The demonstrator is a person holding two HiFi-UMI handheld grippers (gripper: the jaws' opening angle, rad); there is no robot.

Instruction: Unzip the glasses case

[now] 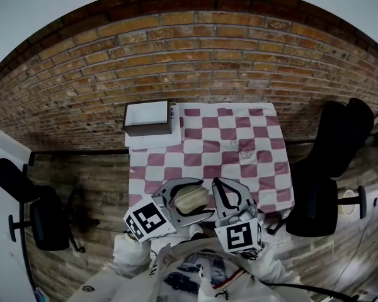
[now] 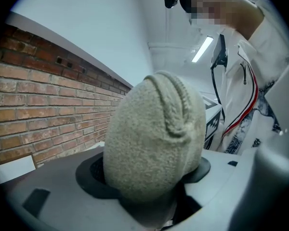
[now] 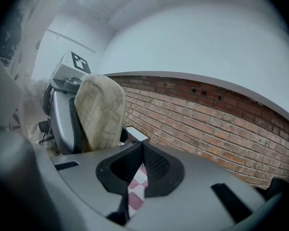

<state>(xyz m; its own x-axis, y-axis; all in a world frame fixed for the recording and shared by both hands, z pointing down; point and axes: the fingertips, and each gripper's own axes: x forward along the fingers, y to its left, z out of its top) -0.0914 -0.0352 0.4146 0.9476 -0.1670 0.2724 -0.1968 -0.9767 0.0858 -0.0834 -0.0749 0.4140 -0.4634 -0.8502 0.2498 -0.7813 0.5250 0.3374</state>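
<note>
A beige, fuzzy glasses case (image 1: 190, 199) is held above the near edge of the checkered table. My left gripper (image 1: 205, 199) is shut on it, one jaw on each side. In the left gripper view the case (image 2: 154, 138) fills the middle, standing up between the pads (image 2: 89, 173), and a ridged seam (image 2: 176, 105) runs over its top. My right gripper (image 1: 218, 182) is just to the right of the case, shut with nothing in it. In the right gripper view its jaws (image 3: 140, 147) meet, and the case (image 3: 101, 109) stands to the left inside the left gripper (image 3: 62, 114).
A table with a pink and white checkered cloth (image 1: 208, 150) stands against a brick wall (image 1: 201, 55). A brown open box (image 1: 148, 117) sits at its far left corner. A small clear thing (image 1: 244, 146) lies on the cloth. Black chairs stand at the right (image 1: 327, 187) and left (image 1: 47, 222).
</note>
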